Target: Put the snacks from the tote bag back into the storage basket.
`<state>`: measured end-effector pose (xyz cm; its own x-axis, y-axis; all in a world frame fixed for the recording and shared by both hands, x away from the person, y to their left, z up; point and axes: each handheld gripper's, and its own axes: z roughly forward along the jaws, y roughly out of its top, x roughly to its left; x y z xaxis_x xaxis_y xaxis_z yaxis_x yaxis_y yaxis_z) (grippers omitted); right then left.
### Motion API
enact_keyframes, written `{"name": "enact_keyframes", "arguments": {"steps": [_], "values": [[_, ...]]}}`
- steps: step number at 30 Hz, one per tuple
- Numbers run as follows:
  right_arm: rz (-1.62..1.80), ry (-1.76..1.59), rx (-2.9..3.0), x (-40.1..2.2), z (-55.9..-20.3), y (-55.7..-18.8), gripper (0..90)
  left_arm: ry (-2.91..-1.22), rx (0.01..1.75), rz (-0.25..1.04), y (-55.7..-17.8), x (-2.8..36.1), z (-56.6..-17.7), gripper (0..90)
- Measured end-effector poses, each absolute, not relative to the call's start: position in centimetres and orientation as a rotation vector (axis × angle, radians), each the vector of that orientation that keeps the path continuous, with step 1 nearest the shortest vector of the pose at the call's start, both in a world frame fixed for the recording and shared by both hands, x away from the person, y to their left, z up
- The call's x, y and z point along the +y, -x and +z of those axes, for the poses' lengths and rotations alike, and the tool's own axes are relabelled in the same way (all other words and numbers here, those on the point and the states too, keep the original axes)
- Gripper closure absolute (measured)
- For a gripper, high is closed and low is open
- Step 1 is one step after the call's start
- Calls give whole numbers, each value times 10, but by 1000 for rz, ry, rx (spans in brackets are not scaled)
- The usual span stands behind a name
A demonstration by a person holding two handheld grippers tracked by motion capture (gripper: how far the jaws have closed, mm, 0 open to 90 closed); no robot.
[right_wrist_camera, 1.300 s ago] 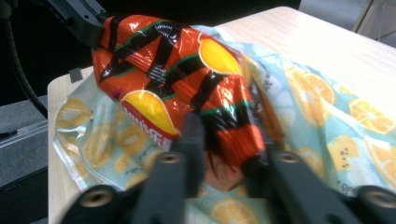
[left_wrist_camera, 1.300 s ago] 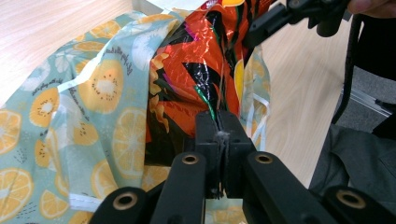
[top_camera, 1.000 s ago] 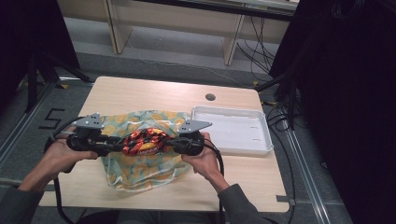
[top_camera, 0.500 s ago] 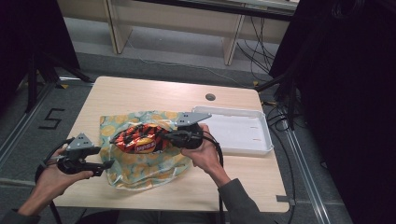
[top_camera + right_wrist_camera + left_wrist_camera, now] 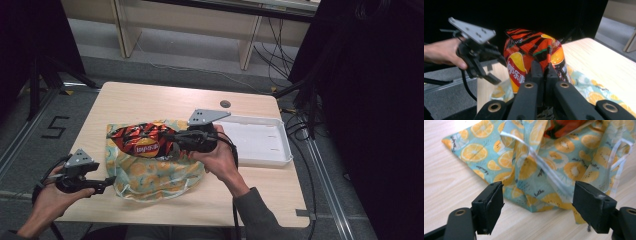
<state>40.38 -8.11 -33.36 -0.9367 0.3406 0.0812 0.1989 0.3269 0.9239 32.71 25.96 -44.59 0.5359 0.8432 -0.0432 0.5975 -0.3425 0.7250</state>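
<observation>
— In the tray [image 5: 280,155]?
— Bare inside. White, shallow, rectangular, rounded rim; at the right side of the wooden table [image 5: 150,97].
— And the fabric bag [image 5: 155,172]?
— Lying flat and crumpled on the table, soft cloth printed with orange slices on pale teal, pale drawstring loops trailing. Mouth loose; whether anything left inside, cannot tell.
— Chip bag [image 5: 142,140]?
— Lifted above the cloth, glossy crinkled foil, red-orange with black stripes, puffed and pillow-shaped. Pinched at its end by the right gripper [image 5: 175,141], jaws closed tight on the foil seam.
— Left gripper [image 5: 107,182]?
— Near the table's front left corner, just beside the cloth's edge, jaws spread wide, gripping nothing.
</observation>
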Motion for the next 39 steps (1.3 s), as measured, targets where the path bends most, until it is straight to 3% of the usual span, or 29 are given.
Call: {"name": "enact_keyframes", "arguments": {"steps": [14,39], "values": [[1734,-438,2430,-83,-308,-397,900,-2032,1207,452,-323,268,-449,173],[1771,-568,2376,-148,-271,-413,900,-2074,1216,454,-323,274,-453,174]]}}
